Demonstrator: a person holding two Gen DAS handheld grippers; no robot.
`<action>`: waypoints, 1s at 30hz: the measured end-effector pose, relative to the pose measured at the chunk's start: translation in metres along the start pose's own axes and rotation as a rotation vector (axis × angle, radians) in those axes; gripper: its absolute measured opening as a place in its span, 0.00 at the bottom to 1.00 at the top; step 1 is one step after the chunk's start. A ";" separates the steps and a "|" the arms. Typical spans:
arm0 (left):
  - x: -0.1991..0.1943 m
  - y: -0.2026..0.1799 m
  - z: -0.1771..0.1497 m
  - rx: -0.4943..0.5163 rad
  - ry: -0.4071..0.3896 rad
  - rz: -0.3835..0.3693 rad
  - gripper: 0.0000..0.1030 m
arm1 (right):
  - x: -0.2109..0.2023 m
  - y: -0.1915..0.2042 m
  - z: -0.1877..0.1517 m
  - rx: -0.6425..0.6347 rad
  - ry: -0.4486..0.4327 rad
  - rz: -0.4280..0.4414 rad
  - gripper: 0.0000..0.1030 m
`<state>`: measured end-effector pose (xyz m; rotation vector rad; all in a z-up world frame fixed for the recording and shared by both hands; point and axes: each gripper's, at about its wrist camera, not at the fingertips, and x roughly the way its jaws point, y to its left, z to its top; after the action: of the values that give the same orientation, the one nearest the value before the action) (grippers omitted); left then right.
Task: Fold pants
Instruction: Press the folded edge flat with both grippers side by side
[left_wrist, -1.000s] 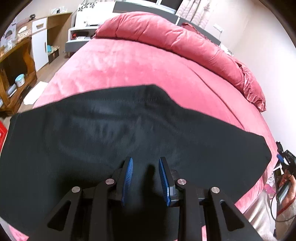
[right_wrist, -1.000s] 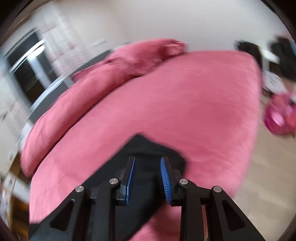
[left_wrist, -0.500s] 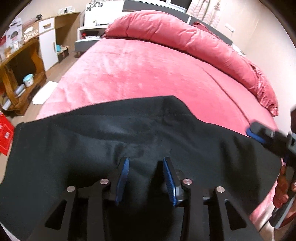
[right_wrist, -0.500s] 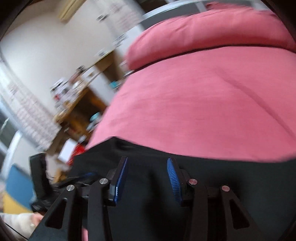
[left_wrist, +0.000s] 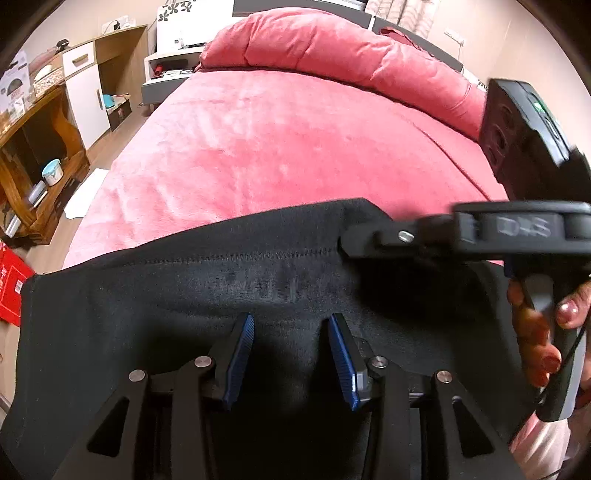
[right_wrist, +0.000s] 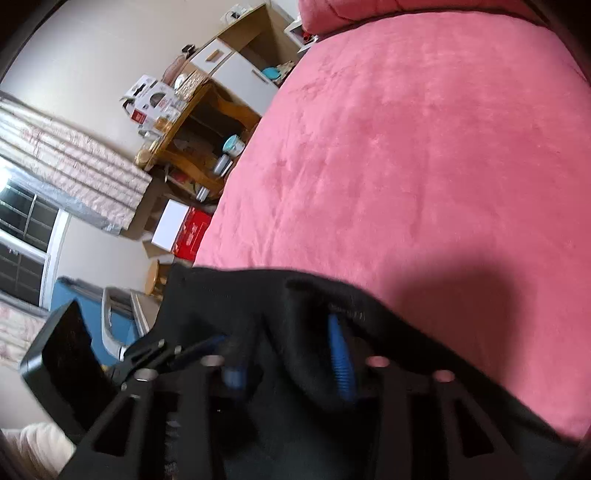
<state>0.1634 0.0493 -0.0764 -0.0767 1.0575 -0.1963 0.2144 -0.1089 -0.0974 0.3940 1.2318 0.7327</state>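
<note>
From the left wrist view, the black pants (left_wrist: 184, 295) lie spread across the near edge of the pink bed (left_wrist: 295, 147), a stitched seam running along their far edge; the left gripper (left_wrist: 291, 354) hovers low over the cloth with its blue-padded fingers (left_wrist: 240, 354) set apart and nothing between them; the right gripper (left_wrist: 354, 240) reaches in from the right side, its black tip at the far edge of the pants near the seam, though whether its jaws are parted or pinching cannot be told from here; the person's right hand (left_wrist: 543, 332) wraps its handle; a rolled pink duvet (left_wrist: 332, 55) lies along the head of the bed, and a wooden shelf unit (left_wrist: 40, 166) stands on the left by the wall.

From the right wrist view, which is blurred, the right gripper (right_wrist: 291, 350) sits among raised folds of the black pants (right_wrist: 406, 369); a ridge of cloth rises between its blue fingers (right_wrist: 341, 358), yet the blur hides whether they clamp it; the left gripper (right_wrist: 177, 354) shows at the left, just beside; the pink bed (right_wrist: 406, 147) fills the upper right; a window (right_wrist: 22, 229) with pale curtains (right_wrist: 74, 166) stands at the left.
</note>
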 end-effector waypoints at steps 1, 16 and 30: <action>0.001 -0.001 0.000 0.002 0.002 0.004 0.41 | 0.007 0.001 0.004 0.016 -0.007 -0.004 0.13; 0.010 -0.011 -0.015 0.080 -0.088 0.068 0.49 | 0.014 -0.006 0.017 0.012 -0.165 -0.155 0.04; 0.001 -0.008 -0.011 0.005 -0.039 0.061 0.49 | -0.070 0.004 -0.011 0.028 -0.361 -0.229 0.21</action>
<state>0.1539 0.0417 -0.0815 -0.0434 1.0193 -0.1414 0.1927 -0.1562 -0.0488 0.3814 0.9275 0.4261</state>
